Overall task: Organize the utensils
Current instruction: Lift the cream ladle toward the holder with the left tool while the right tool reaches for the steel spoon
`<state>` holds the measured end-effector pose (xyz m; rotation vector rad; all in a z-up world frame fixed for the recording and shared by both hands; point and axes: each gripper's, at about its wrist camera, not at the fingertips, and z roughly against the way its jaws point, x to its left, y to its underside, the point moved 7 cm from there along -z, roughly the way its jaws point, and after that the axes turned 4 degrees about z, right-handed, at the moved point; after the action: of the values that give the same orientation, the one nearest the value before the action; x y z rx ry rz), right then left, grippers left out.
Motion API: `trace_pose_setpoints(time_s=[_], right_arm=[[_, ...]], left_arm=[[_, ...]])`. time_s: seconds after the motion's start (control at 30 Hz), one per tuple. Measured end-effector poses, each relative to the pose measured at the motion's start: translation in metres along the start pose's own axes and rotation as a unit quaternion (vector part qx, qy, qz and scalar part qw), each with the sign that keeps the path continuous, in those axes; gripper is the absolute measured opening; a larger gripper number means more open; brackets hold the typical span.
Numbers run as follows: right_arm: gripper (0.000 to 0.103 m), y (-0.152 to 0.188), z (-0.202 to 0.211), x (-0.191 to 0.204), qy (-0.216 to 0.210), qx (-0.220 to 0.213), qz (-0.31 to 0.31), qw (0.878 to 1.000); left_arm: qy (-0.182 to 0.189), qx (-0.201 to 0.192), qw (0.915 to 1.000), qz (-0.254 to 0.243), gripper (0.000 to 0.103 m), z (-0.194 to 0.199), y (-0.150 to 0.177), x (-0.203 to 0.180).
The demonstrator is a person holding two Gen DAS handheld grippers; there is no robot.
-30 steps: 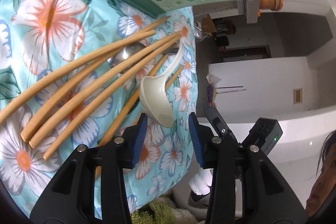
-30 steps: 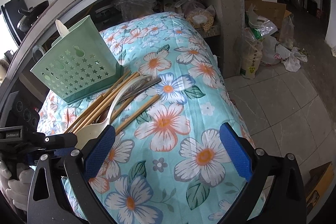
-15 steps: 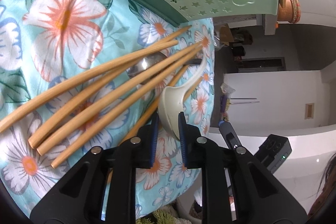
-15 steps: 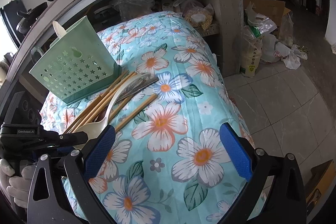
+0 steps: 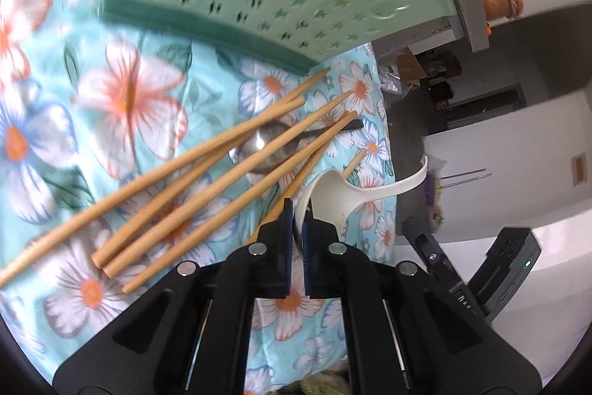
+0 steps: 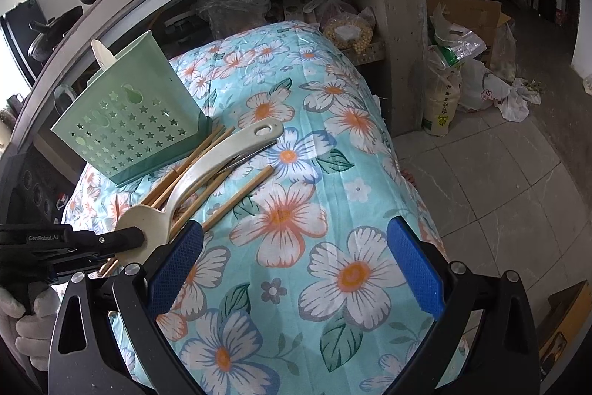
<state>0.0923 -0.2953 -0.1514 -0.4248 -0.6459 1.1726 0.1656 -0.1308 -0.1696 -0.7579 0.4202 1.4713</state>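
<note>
While the right hand-held gripper (image 6: pixel 296 265) gapes empty, the left hand-held gripper (image 5: pixel 298 213) pinches the white spoon (image 5: pixel 333 195).

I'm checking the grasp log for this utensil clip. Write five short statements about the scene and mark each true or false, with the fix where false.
1. The left gripper is clamped on the bowl of the white spoon. True.
2. The right gripper is shut on a chopstick. False: its jaws stand wide open over the floral cloth with nothing between them.
3. The green holder is empty. False: a white utensil tip sticks out of its top.
4. A metal spoon lies under the wooden chopsticks. True.
5. All the chopsticks are already in the holder. False: they lie on the cloth beside it.
</note>
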Motion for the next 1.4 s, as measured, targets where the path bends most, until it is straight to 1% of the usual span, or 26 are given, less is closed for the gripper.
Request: trace_pose_setpoints(time_s=[0.1, 0.23, 0.3, 0.4, 0.57, 0.67, 0.77, 0.83, 0.87, 0.9, 1.03, 1.13, 1.2, 1.27, 1.33, 1.4], right_arm=[[0.097, -0.001, 0.002, 0.0, 0.002, -0.003, -0.001, 1.0], [0.097, -0.001, 0.005, 0.0, 0.003, -0.007, -0.002, 1.0], [0.097, -0.002, 0.008, 0.0, 0.005, -0.011, -0.001, 1.0], [0.097, -0.004, 0.013, 0.001, 0.01, -0.019, 0.0, 1.0], [0.096, -0.008, 0.023, 0.0, 0.018, -0.04, 0.001, 0.999], [0.093, -0.011, 0.031, -0.001, 0.023, -0.054, 0.003, 0.998], [0.089, -0.014, 0.036, -0.001, 0.021, -0.066, 0.005, 0.998], [0.081, -0.016, 0.036, 0.003, 0.017, -0.068, 0.009, 0.997], [0.08, -0.017, 0.035, 0.006, 0.013, -0.068, 0.014, 0.997], [0.076, -0.018, 0.034, 0.011, 0.009, -0.067, 0.022, 0.997], [0.065, -0.02, 0.03, 0.037, -0.008, -0.061, 0.058, 0.996], [0.058, -0.02, 0.022, 0.059, -0.023, -0.051, 0.087, 0.995], [0.049, -0.02, 0.013, 0.073, -0.036, -0.039, 0.106, 0.993], [0.045, -0.021, 0.005, 0.084, -0.046, -0.028, 0.117, 0.992], [0.036, -0.022, -0.005, 0.094, -0.052, -0.014, 0.129, 0.99], [0.03, -0.023, -0.018, 0.103, -0.054, 0.003, 0.142, 0.988]], left_arm=[[-0.023, -0.027, 0.9981, -0.05, 0.004, 0.01, -0.001, -0.007], [-0.05, -0.065, 0.9901, -0.114, 0.004, 0.026, -0.002, -0.018], [-0.061, -0.081, 0.9851, -0.139, 0.004, 0.035, -0.002, -0.021], [-0.074, -0.108, 0.9751, -0.179, 0.004, 0.051, -0.002, -0.027], [-0.082, -0.138, 0.9626, -0.218, 0.004, 0.077, 0.001, -0.031], [-0.086, -0.153, 0.9586, -0.225, 0.004, 0.094, -0.001, -0.027], [-0.091, -0.165, 0.9576, -0.218, 0.004, 0.11, -0.002, -0.018], [-0.096, -0.176, 0.9567, -0.211, 0.004, 0.122, -0.002, -0.01], [-0.097, -0.18, 0.9567, -0.207, 0.004, 0.125, -0.001, -0.006], [-0.099, -0.184, 0.9568, -0.202, 0.004, 0.131, 0.0, -0.001], [-0.104, -0.193, 0.958, -0.185, 0.004, 0.141, 0.003, 0.018], [-0.105, -0.196, 0.9592, -0.174, 0.004, 0.146, 0.003, 0.032], [-0.108, -0.2, 0.9588, -0.17, 0.004, 0.148, 0.002, 0.041], [-0.107, -0.203, 0.9596, -0.163, 0.004, 0.152, -0.001, 0.049], [-0.103, -0.204, 0.9609, -0.157, 0.004, 0.153, -0.003, 0.055], [-0.1, -0.203, 0.9621, -0.152, 0.004, 0.154, -0.006, 0.06]])
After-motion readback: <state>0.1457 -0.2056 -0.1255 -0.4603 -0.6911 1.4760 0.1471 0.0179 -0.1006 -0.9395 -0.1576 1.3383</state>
